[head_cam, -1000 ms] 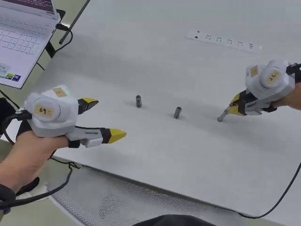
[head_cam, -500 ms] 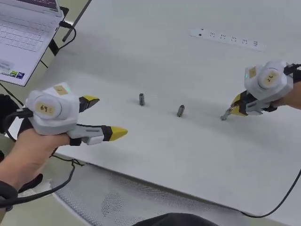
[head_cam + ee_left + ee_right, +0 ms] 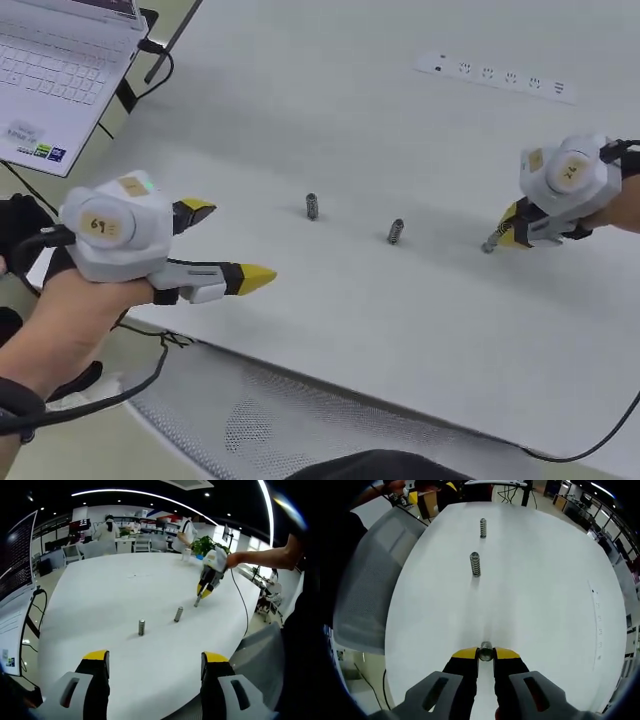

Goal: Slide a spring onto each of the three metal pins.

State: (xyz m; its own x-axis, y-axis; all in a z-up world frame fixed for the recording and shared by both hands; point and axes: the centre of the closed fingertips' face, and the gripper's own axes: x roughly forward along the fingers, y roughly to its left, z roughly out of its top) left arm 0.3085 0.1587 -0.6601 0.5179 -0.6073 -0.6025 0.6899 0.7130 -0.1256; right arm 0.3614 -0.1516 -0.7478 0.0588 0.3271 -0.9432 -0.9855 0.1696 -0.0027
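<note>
Spring (image 3: 486,650) pinched between the yellow tips of my right gripper (image 3: 486,656), which is clamped on it. Its lower end touches the white table (image 3: 545,580) just beyond my jaws. It is a small coil of metal wire. I judge it light, springy along its length and quick to roll or flick away, so the hold belongs across its middle, gently enough not to crush the coils. Ahead of this gripper, a second spring (image 3: 475,563) stands upright on the table. Farther ahead, a third spring (image 3: 483,527) stands in line with it. Whether a pin sits inside any of them I cannot tell. Farthest off, beyond the third spring, my left gripper (image 3: 155,662) hovers with jaws spread wide, holding nothing.
</note>
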